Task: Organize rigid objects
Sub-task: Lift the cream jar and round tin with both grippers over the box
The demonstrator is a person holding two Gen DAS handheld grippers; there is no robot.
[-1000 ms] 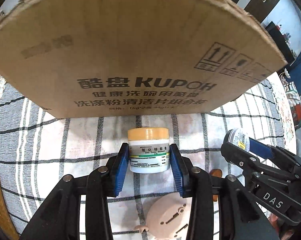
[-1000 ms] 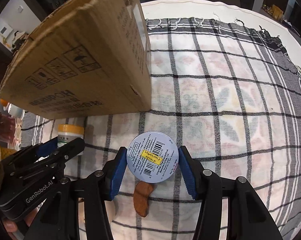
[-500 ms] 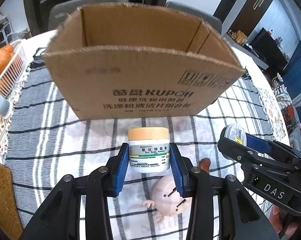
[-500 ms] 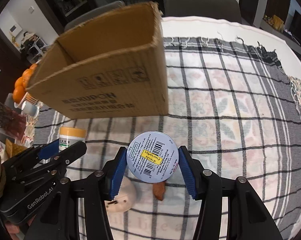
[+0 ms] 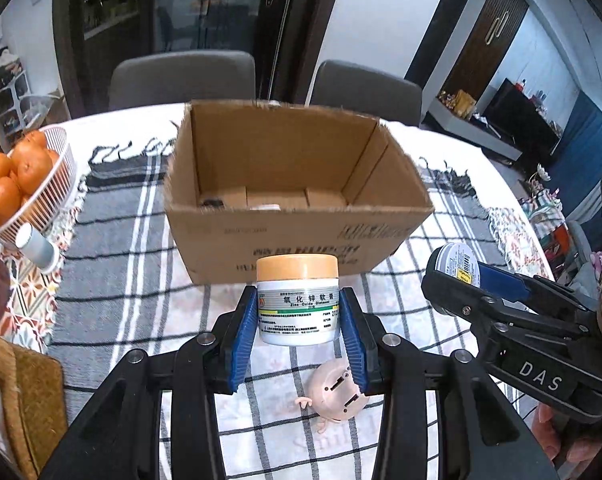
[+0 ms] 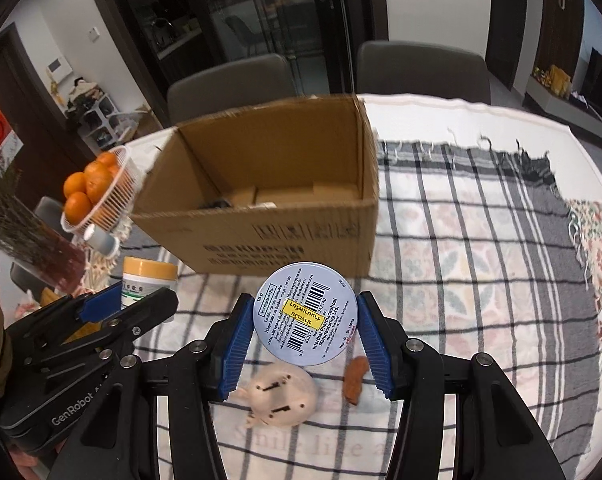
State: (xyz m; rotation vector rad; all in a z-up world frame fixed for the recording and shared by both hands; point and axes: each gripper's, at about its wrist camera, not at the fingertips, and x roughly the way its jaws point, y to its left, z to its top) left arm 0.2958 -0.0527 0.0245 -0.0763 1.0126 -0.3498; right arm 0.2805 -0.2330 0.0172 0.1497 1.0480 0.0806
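Note:
My left gripper point(image 5: 299, 322) is shut on a white ointment jar point(image 5: 297, 300) with an orange lid, held above the table in front of the open cardboard box point(image 5: 297, 232). My right gripper point(image 6: 305, 326) is shut on a round blue tin point(image 6: 305, 314), label side facing the camera, also held above the table near the box point(image 6: 261, 236). The right gripper and tin show in the left wrist view point(image 5: 457, 266); the left gripper and jar show in the right wrist view point(image 6: 149, 284). Something small lies on the box floor.
A pink pig-shaped toy point(image 6: 281, 394) and a small brown piece point(image 6: 355, 374) lie on the checked cloth point(image 6: 481, 260) below the grippers. A white wire basket of oranges point(image 5: 21, 184) and a small grey cup point(image 5: 37, 246) stand left of the box. Chairs stand behind the table.
Both grippers have risen with their objects and drawn back from the box, so its open top and inside now show. The pig toy has come into view beneath them.

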